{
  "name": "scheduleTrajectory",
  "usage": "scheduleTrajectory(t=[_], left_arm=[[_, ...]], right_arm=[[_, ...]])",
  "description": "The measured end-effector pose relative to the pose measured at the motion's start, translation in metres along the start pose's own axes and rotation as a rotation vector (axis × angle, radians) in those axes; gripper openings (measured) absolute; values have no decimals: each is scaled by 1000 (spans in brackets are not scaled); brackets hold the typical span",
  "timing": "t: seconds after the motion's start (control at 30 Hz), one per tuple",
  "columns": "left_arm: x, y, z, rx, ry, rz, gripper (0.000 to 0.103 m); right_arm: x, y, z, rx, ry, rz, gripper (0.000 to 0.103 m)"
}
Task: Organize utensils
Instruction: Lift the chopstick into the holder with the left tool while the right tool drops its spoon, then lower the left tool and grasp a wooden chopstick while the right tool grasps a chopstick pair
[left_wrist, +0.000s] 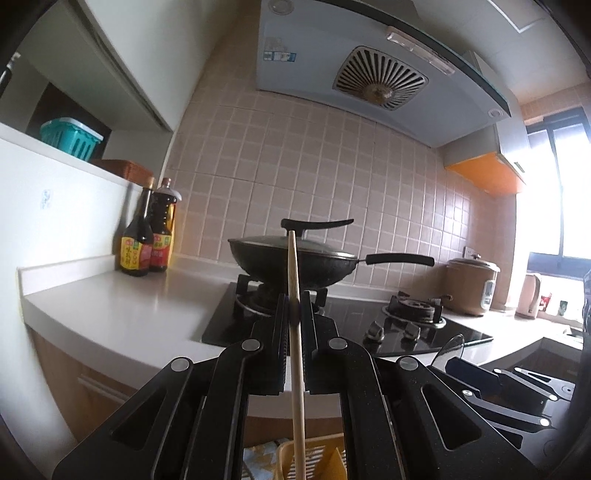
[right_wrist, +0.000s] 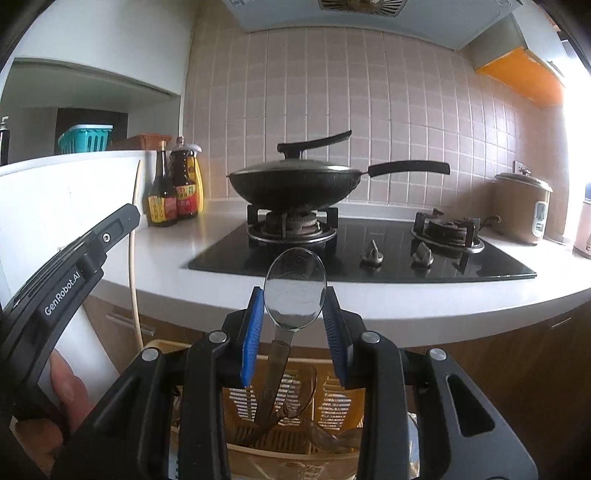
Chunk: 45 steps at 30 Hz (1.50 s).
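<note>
My left gripper (left_wrist: 294, 308) is shut on a wooden chopstick (left_wrist: 295, 295) that stands nearly upright, its lower end over a yellow slotted utensil basket (left_wrist: 288, 456). My right gripper (right_wrist: 294, 306) is shut on the bowl of a clear plastic spoon (right_wrist: 295, 295), handle hanging down into the yellow basket (right_wrist: 332, 398), where more clear spoons lie. The left gripper body (right_wrist: 70, 273) and its chopstick (right_wrist: 132, 258) show at the left of the right wrist view. The right gripper shows at the lower right of the left wrist view (left_wrist: 480, 373).
A white counter (left_wrist: 110, 306) carries a black gas hob (right_wrist: 369, 254) with a lidded wok (right_wrist: 295, 184) on the left burner. Two sauce bottles (left_wrist: 146, 236) stand at the back left, a rice cooker (right_wrist: 522, 210) at the right. A teal basket (left_wrist: 72, 138) sits on a shelf.
</note>
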<state>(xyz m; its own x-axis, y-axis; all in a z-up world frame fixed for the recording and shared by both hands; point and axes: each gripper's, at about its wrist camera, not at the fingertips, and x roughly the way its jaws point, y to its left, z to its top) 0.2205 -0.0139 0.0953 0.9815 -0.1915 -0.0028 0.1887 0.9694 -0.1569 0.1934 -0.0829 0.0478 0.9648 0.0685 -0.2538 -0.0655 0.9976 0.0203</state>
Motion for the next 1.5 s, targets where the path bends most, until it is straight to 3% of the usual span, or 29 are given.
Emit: scheduleTrajectory(t=[0.53,0.6,0.67,0.73,0.77,0.8,0.87,0.93,1.0,1.1,1.2,1.5], left_arm=[[-2,4,-12,63,87,-70,5],[-4,6,-12,68,104,-85,9],[-8,8,-11,61,114,-85,12],[-12,10,-8,62,114,-80,14],[-14,11,-7,61,115,-81,21],[-18,13,-5,60,114,-84,27],[-23,13,-1,69,116,-84,27],[-33,13,4,77,116,-86,27],[-46,13,10,86,113,-91,39],[-74,12,17,97,83,-99,43],[-103,7,20,140,79,-105,54],[-178,0,18,204,141,-118,63]], right_arm=[[-11,2,-3,-16,43,22,30],[-12,2,-3,-16,52,23,30],[-13,2,-3,-8,73,35,33],[-17,2,-4,5,82,45,52],[-21,2,-4,7,80,43,56],[-24,3,-4,3,78,40,56],[-31,6,-3,-5,78,27,56],[-40,7,-2,-3,83,22,56],[-48,8,-1,-5,97,22,56],[-63,10,0,-10,133,21,56],[-77,13,-5,-39,223,50,61],[-139,22,-32,-76,275,62,62]])
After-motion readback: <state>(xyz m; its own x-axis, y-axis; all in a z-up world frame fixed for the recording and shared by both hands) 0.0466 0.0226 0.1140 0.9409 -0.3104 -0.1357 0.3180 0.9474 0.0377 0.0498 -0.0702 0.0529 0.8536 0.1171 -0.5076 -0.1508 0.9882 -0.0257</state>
